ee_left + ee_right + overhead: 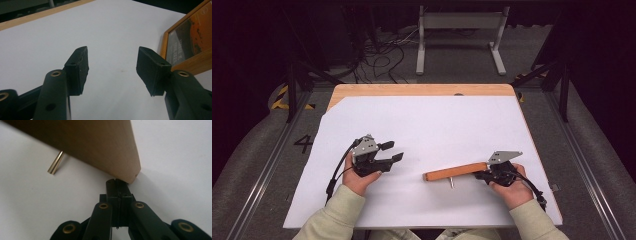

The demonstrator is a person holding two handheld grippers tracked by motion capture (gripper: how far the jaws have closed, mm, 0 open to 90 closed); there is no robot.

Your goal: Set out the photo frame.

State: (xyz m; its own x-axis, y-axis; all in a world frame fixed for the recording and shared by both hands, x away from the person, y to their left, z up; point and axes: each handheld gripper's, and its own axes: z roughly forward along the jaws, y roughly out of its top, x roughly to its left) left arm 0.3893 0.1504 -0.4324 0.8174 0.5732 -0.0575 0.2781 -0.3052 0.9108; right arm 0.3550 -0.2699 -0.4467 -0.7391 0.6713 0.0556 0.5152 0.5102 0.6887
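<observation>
My right gripper [486, 175] has its jaws pressed fully together with nothing between them, and its tip sits against the near end of the wooden block [455, 172], which lies flat on the white sheet [427, 125] just left of my right hand [511, 186]. In the right gripper view the closed tip meets the lower corner of the block [100, 147], so I judge the step in hand to be a push or nudge rather than a grasp. A thin brass pin [451, 182] projects from the block's near side and rests on the sheet; in the right gripper view the pin [56, 163] lies well left of the tip. To perform the push correctly, I keep the closed tip low against the end face, near the middle of that face and not at the corner, otherwise the block is likely to pivot about the pin instead of sliding straight. I apply force along the block's long axis and advance slowly. My left gripper [393, 152] is released, its jaws spread wide and empty, held over the sheet well apart from the block; a framed picture [187, 40] stands off to one side in the left gripper view. I can bring this gripper to the block's far end as a stop if the block starts to turn.
</observation>
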